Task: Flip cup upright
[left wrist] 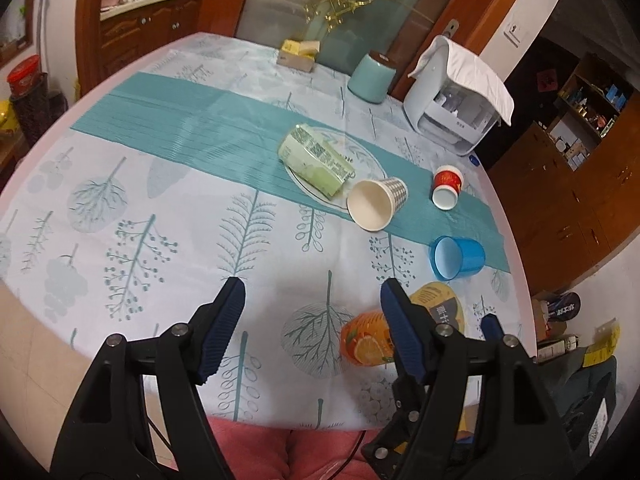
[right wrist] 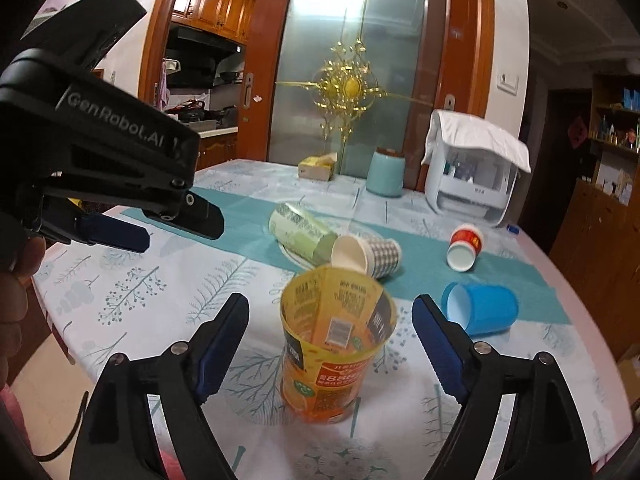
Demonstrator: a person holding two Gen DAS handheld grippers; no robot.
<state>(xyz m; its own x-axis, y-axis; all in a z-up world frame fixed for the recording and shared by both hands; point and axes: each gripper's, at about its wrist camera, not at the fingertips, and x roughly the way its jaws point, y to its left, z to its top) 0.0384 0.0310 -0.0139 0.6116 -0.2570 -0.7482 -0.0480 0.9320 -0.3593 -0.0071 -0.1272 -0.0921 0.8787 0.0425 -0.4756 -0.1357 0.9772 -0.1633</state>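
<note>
An orange and yellow cup (right wrist: 334,344) stands upright on the table, mouth up, between the fingers of my open right gripper (right wrist: 330,320), which do not touch it. It also shows in the left wrist view (left wrist: 370,340), partly hidden behind my left gripper's right finger. My left gripper (left wrist: 312,304) is open and empty above the near table edge; it also shows at the upper left of the right wrist view (right wrist: 116,232). A checked paper cup (left wrist: 376,204), a red cup (left wrist: 446,186), a blue cup (left wrist: 456,258) and a green cup (left wrist: 316,162) lie on their sides.
A plate (left wrist: 360,160) lies under the green cup. At the table's far side stand a teal canister (left wrist: 370,78), a white appliance with a cloth on it (left wrist: 456,96) and a small box (left wrist: 298,54). The table edge (left wrist: 516,240) curves along the right.
</note>
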